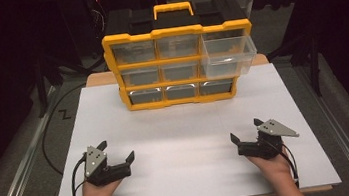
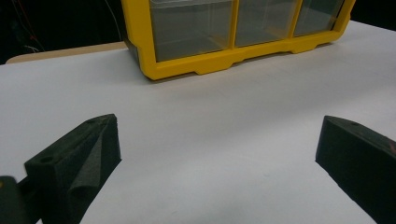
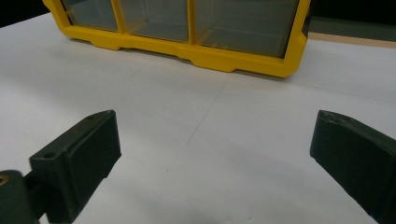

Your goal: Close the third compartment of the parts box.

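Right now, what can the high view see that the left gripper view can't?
High view alone: the pulled-out clear drawer at the organizer's top right, the yellow handle, both hands, and the right gripper.

Left gripper view alone: a close look along the left gripper, its black jaws wide apart over bare white board.

Both: the yellow organizer with its bottom row of drawers, the white table, and the left gripper, jaws apart.

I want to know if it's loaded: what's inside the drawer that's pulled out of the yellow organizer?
The open drawer, top right of the organizer, is clear, and nothing shows inside it. Its floor near the back sits within the frame, so a small part there could stay unseen.
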`<state>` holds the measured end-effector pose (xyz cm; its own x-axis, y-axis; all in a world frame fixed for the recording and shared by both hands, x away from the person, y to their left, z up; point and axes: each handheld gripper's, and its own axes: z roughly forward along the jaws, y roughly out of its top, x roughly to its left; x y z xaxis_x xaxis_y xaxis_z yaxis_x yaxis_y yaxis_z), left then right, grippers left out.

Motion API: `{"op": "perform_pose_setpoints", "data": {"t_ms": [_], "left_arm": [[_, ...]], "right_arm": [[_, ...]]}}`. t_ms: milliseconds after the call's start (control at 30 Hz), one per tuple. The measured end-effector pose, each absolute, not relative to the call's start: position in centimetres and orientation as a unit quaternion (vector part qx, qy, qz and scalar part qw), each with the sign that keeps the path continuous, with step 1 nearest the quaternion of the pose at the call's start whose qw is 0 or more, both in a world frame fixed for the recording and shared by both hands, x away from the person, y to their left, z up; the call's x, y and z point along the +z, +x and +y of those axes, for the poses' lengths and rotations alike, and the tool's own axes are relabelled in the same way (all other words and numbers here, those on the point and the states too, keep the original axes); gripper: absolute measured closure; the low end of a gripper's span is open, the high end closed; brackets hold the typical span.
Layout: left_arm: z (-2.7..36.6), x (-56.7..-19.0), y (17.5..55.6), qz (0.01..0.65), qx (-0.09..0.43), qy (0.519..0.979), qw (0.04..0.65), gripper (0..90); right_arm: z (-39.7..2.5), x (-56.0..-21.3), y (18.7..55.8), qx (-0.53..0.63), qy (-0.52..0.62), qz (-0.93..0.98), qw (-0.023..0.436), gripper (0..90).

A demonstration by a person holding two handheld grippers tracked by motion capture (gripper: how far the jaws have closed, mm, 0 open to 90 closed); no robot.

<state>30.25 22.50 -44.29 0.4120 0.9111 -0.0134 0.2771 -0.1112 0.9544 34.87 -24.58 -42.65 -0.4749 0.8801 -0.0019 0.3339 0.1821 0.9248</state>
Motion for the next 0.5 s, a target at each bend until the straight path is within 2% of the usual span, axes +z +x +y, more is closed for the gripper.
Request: {"op": "perform_pose_setpoints", "data": {"t_ms": [500], "left_arm": [[22.54, -44.26, 30.23, 0.438, 0.317, 0.674, 0.503, 0.8]], "right_arm": [[-24.97, -42.63, 34.69, 0.479, 0.43, 0.709, 0.287, 21.3]]}}
